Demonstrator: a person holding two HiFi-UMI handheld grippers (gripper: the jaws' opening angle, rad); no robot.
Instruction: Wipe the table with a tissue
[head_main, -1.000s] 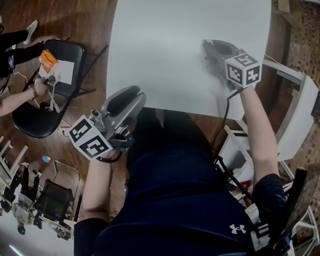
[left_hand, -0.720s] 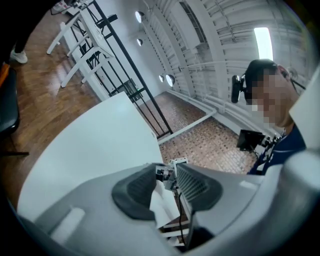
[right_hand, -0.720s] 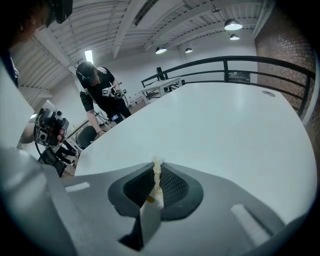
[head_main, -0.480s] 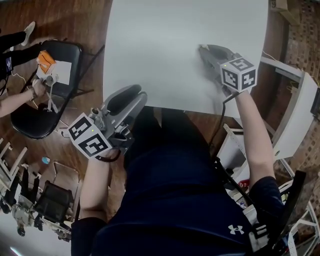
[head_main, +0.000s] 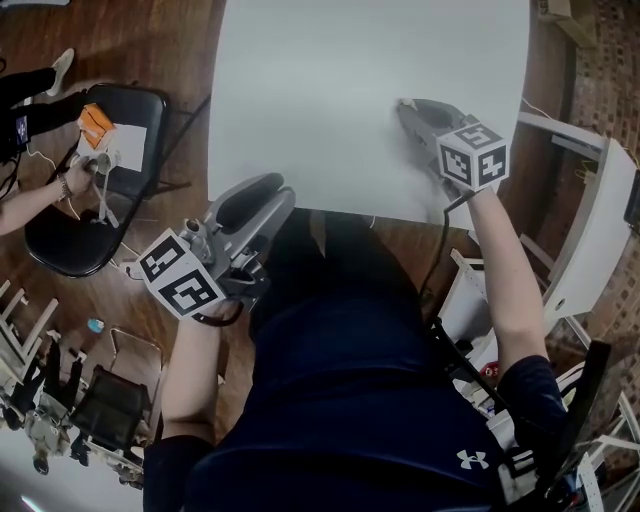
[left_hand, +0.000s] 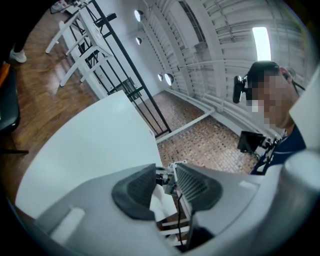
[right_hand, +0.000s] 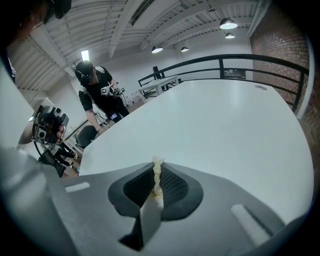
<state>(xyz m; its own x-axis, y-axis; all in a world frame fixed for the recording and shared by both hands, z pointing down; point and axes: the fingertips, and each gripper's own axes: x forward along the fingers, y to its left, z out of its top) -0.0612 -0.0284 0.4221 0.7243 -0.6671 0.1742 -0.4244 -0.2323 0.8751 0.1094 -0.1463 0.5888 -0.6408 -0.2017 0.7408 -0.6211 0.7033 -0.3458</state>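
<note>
The white table (head_main: 330, 80) fills the top of the head view. My right gripper (head_main: 405, 108) rests low on its right part, near the front edge, pointing steeply down. In the right gripper view this gripper (right_hand: 157, 167) is shut on a thin crumpled strip of tissue (right_hand: 157, 176) that pokes out past the pads onto the tabletop (right_hand: 225, 125). My left gripper (head_main: 268, 192) hangs off the table's near left corner, over the floor. Its pads (left_hand: 135, 192) stand apart with nothing held, so the left gripper (left_hand: 165, 182) is open, and white furniture shows through the gap.
A black folding chair (head_main: 95, 215) stands left of the table, where a person's hand (head_main: 72, 175) holds some gear. A white frame (head_main: 590, 230) stands to the right. Beyond the table's far end another person (right_hand: 97, 95) stands, with a dark railing (right_hand: 240, 62) behind.
My right gripper has slid a little across the tabletop toward the near edge with the tissue still pinched. The left gripper has stayed where it was.
</note>
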